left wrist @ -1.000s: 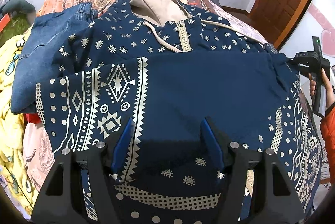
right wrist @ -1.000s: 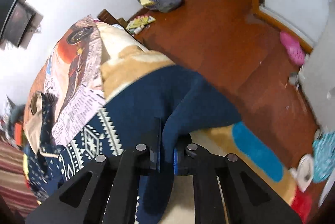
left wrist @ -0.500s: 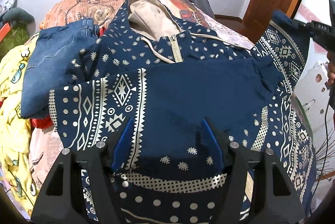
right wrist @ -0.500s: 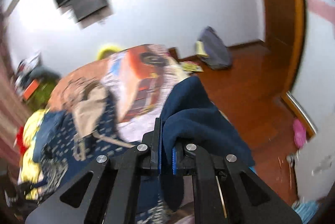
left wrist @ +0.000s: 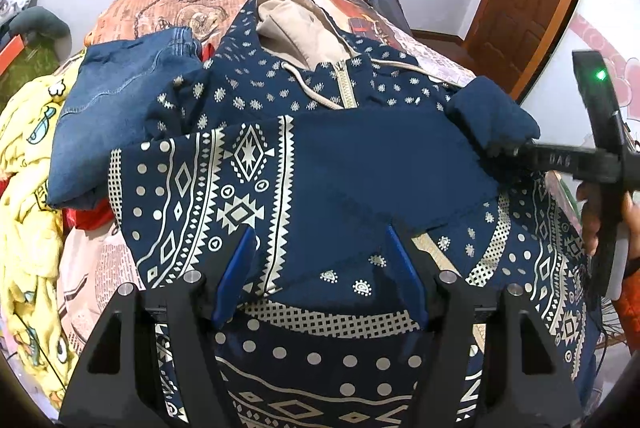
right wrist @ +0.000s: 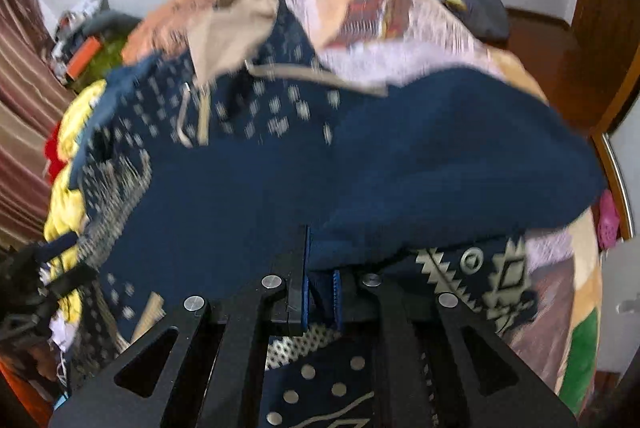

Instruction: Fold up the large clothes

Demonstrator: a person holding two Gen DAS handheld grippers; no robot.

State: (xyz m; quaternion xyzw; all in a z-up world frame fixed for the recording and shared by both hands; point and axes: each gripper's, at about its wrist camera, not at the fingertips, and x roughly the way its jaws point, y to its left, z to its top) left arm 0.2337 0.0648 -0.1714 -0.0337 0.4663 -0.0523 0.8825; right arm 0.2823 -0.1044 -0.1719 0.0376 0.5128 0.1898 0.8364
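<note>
Right tongs (right wrist: pixel 320 282): clamped on the navy sleeve cuff (left wrist: pixel 494 120), jaws just easing slightly, now carried in over the chest.
Left tongs (left wrist: pixel 320 268): gaping, empty, above the hem.
Hoodie (left wrist: pixel 304 164): flat on the bed (left wrist: pixel 168 4); second sleeve nearly folded.

Black tongs (left wrist: pixel 320 268) frames with silver screws; blue pads (left wrist: pixel 236 274); orange sleeve (left wrist: pixel 630 304).

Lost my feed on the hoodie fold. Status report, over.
Left gripper open above the patterned hoodie. Right gripper shut on the hoodie's plain blue sleeve, swung over the chest. Jeans crowd its far edge.
</note>
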